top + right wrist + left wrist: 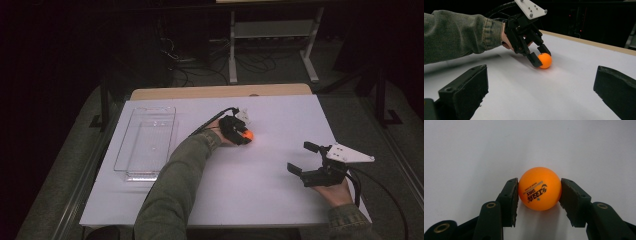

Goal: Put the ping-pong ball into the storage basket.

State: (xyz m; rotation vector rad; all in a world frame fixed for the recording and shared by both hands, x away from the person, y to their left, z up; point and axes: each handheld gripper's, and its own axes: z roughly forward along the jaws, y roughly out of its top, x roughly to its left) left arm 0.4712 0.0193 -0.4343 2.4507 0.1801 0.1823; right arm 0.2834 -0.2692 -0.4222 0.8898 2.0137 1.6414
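We see an orange ball (540, 188) sitting on the white table (260, 200), a little back from the middle, toward the far edge. The left gripper (242, 135) has it between its two jaws — the jaws are clenched on the ball, one pad pressed to each side, and the ball rests on the table surface. A ball has no long axis, so the grip sits across its widest part. The printed logo faces the gripper's camera.

The right gripper (302, 157) hovers near the right edge of the table, well apart from the ball, with its jaws spread wide and nothing between them. The left hand is plainly the nearer one.

A clear plastic tray (126, 161) lies along the left edge of the table, to the left of the held ball — we judge that any carry would go that way, across the person's own sleeve (170, 190).

The room is dim. From above, the ball is half hidden by the gripper, and the tray's see-through walls are hard to trace. We cannot tell whether the ball has begun to lift.
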